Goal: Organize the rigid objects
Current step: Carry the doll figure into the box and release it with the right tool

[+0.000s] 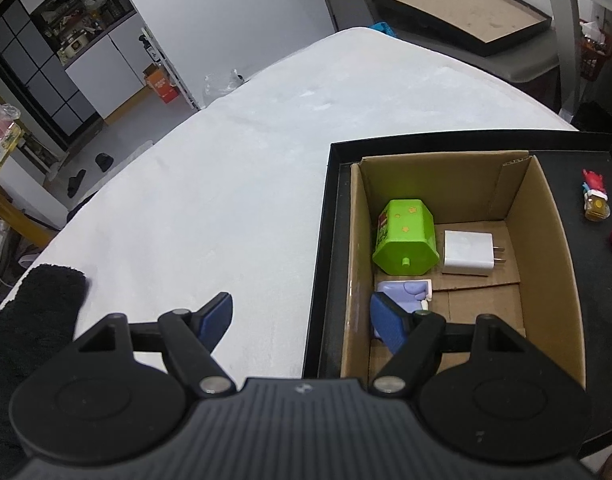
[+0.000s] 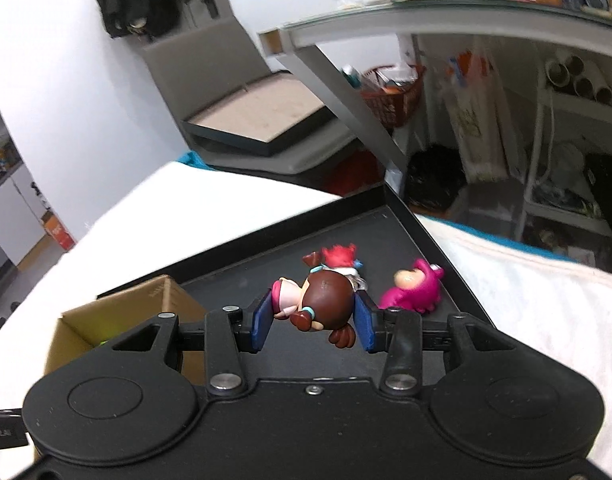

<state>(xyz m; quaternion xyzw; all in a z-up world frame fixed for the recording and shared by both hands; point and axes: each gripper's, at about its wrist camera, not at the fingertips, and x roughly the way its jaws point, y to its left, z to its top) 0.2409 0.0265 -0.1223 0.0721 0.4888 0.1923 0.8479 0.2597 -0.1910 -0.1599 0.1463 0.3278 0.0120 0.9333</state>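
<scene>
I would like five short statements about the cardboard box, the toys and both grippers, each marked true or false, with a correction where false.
1. The right gripper is shut on a brown-haired figurine. True.
2. The cardboard box holds only one object. False: it holds a green toy, a white charger and a lilac object.
3. The left gripper is open and holds nothing. True.
4. The pink toy lies inside the cardboard box. False: it lies on the black tray, outside the box.
5. The cardboard box stands inside the black tray. True.
</scene>
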